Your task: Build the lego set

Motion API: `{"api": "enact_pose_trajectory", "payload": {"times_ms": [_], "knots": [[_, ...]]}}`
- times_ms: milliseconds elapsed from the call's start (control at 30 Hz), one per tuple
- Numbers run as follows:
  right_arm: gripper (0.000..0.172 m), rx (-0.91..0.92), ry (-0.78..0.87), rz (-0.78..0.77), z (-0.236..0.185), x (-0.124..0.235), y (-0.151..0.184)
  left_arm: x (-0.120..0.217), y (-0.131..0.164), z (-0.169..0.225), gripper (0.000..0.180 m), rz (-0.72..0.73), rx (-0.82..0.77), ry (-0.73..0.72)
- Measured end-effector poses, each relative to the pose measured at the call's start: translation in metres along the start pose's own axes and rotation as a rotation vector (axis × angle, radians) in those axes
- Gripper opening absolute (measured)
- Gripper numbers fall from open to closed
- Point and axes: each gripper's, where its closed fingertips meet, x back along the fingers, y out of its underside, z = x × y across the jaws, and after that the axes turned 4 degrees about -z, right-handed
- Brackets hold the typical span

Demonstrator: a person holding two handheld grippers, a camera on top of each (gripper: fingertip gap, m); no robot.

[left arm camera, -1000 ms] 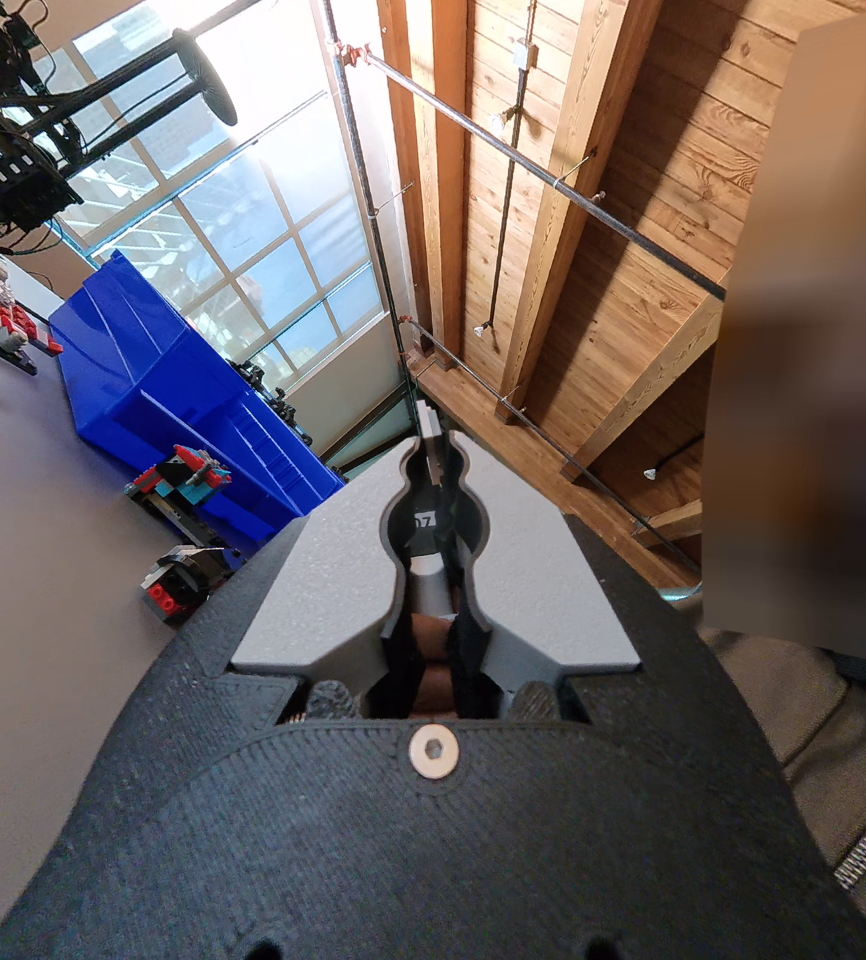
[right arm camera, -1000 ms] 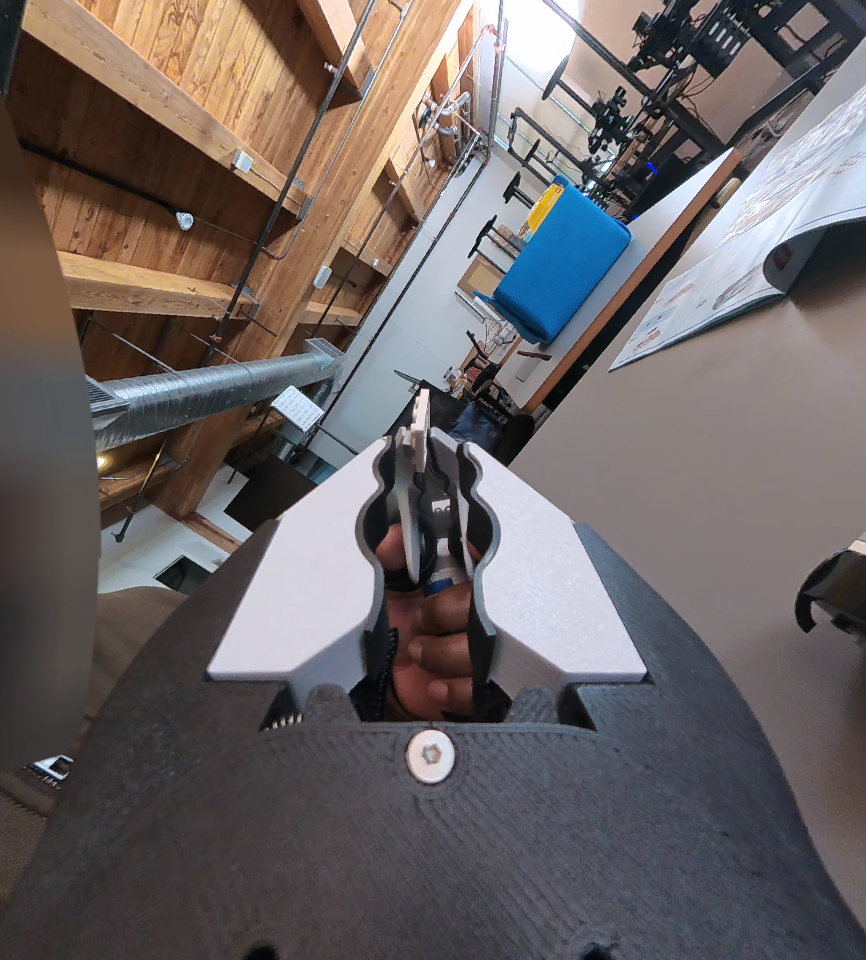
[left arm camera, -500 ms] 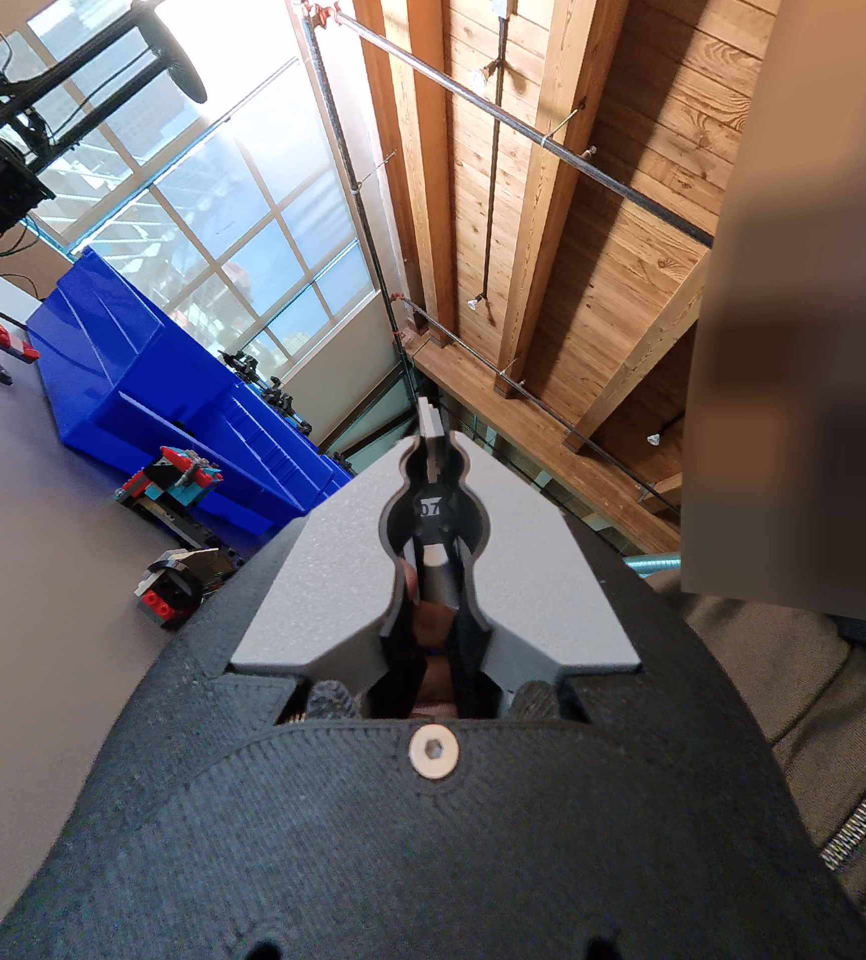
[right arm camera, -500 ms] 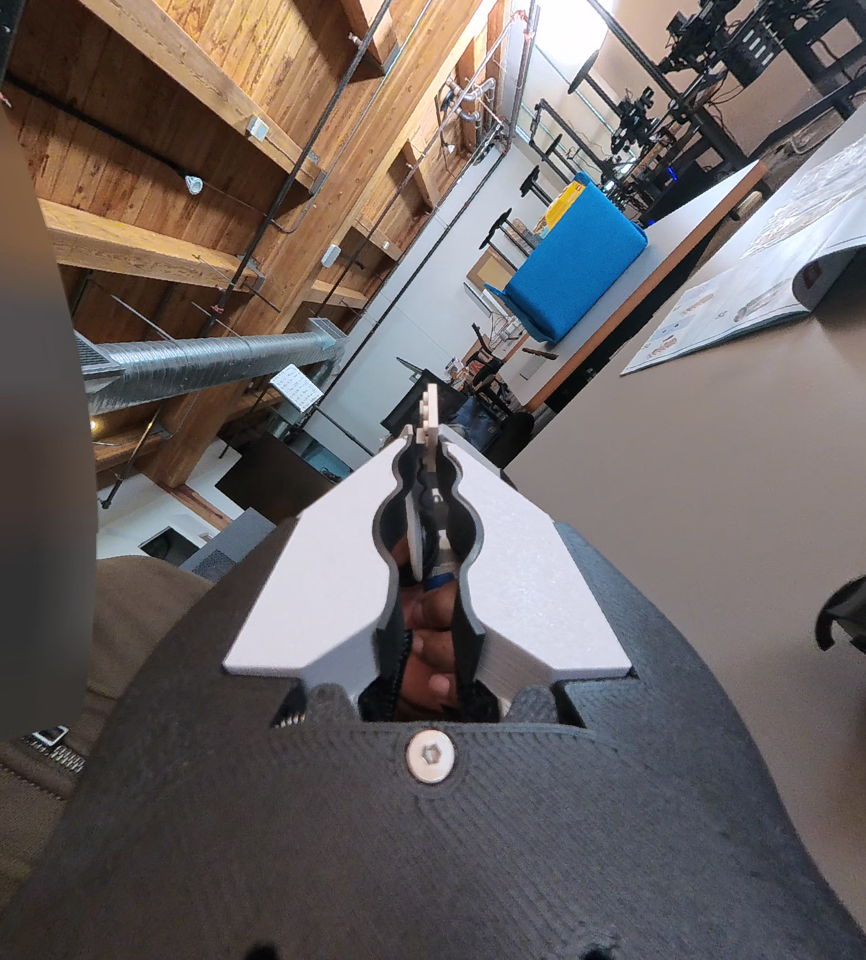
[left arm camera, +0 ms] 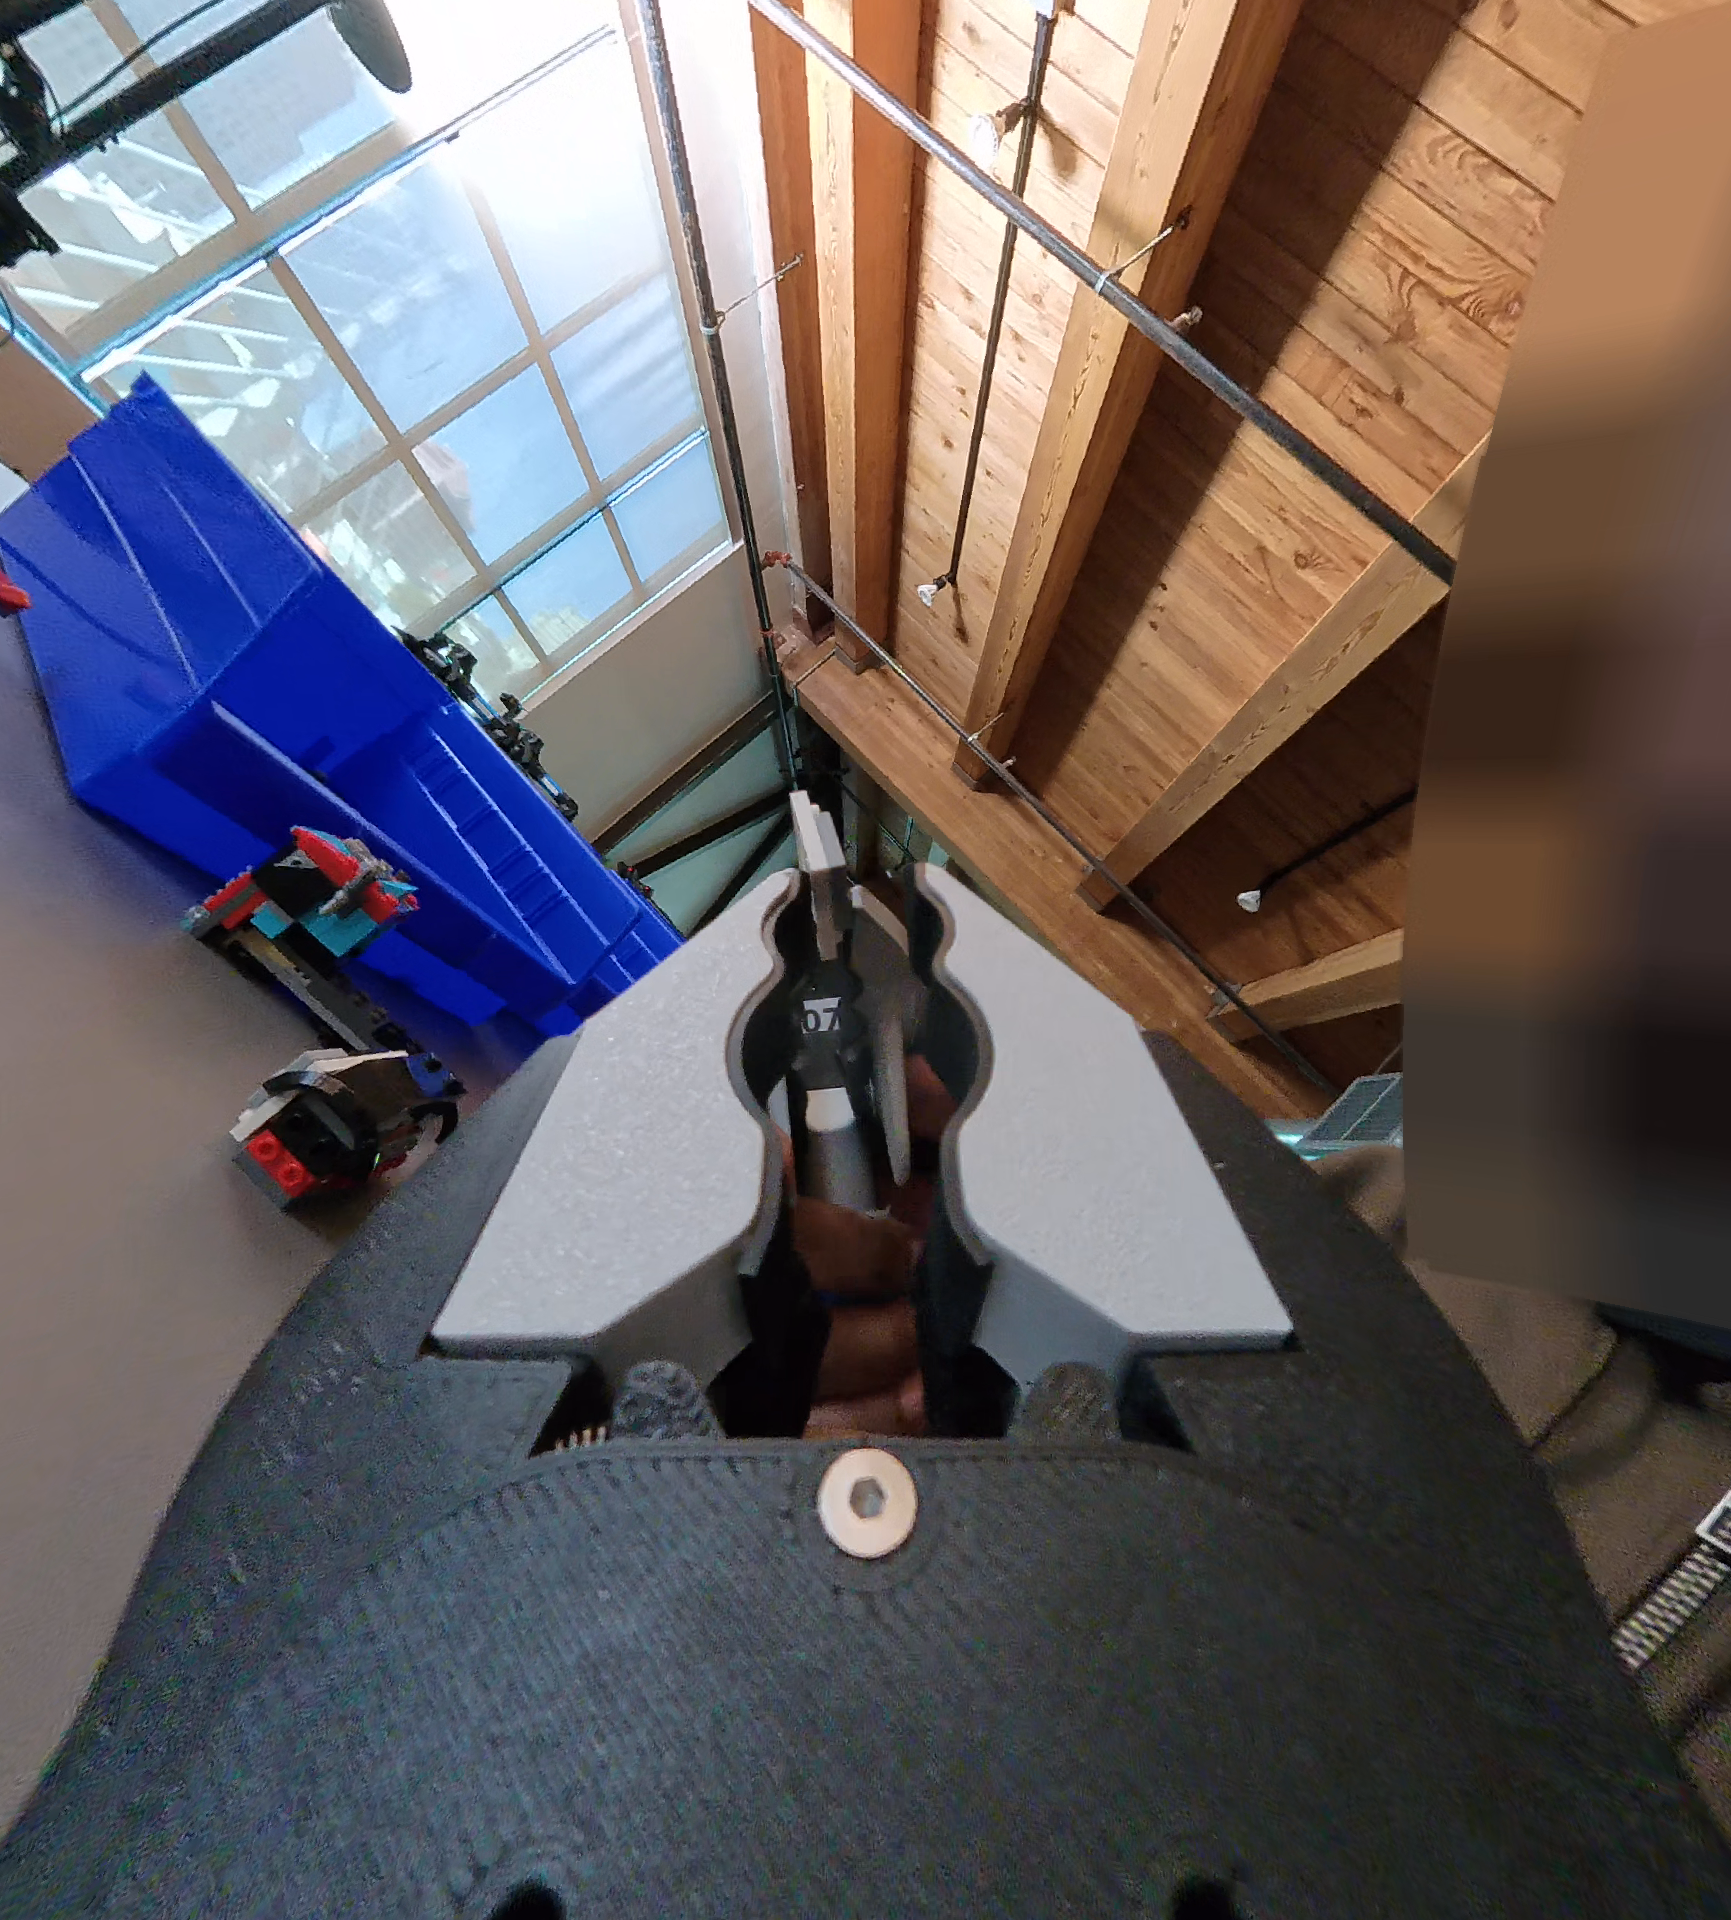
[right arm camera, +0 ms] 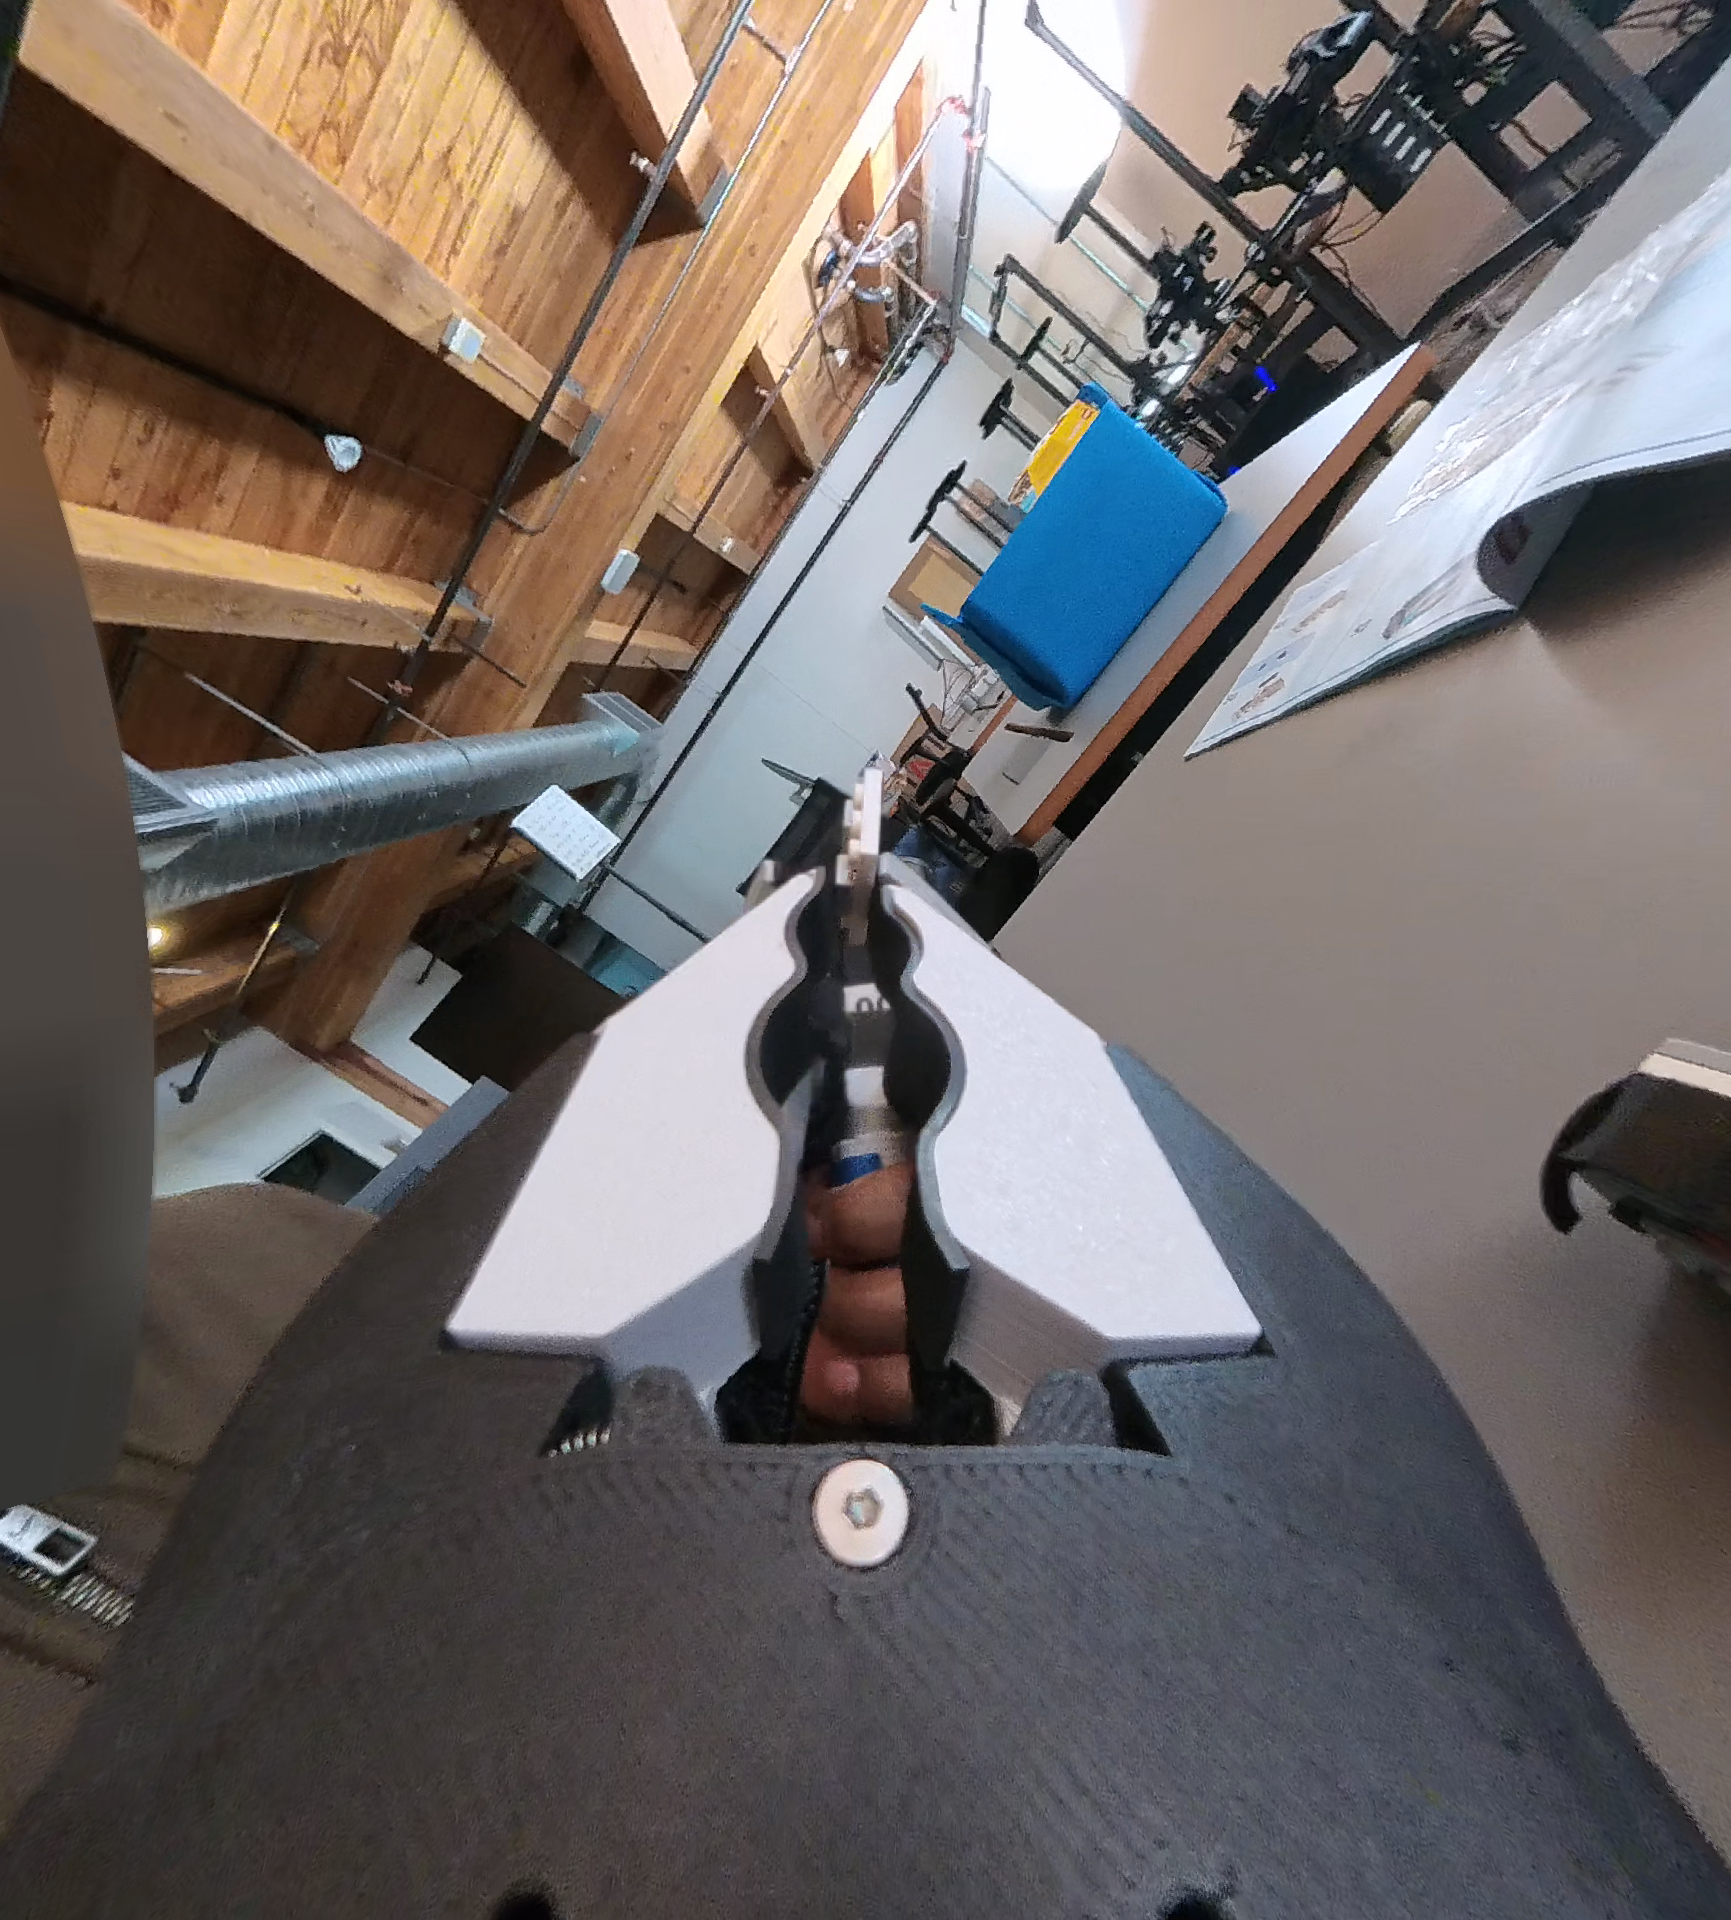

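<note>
A pale studded plate stands edge-on, raised in the air, and my right gripper is closed almost fully on it, with both fingertips pressing its lower part. My left gripper is a little open. A thin grey plate leans at its left finger, with a clear gap to the right finger; I cannot tell if it is the same plate. On the surface to the left lie two brick models beside a blue bin. To the right an open booklet lies on this surface.
</note>
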Motion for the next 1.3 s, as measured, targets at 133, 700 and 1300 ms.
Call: {"api": "enact_pose_trajectory", "payload": {"times_ms": [133,700,1300], "knots": [[0.007,0.016,0.027,0.037,0.002,0.002,-0.006,-0.001,0.001,-0.004,0.018,0.004,0.054,-0.007],[0.007,0.117,0.028,0.009,-0.006,-0.006,0.007,0.002,0.001,-0.002,0.008,0.036,-0.045,-0.083],[0.034,0.683,-0.024,-0.297,-0.033,0.004,0.023,0.014,0.008,0.032,0.007,-0.284,-0.745,-0.028]]}}
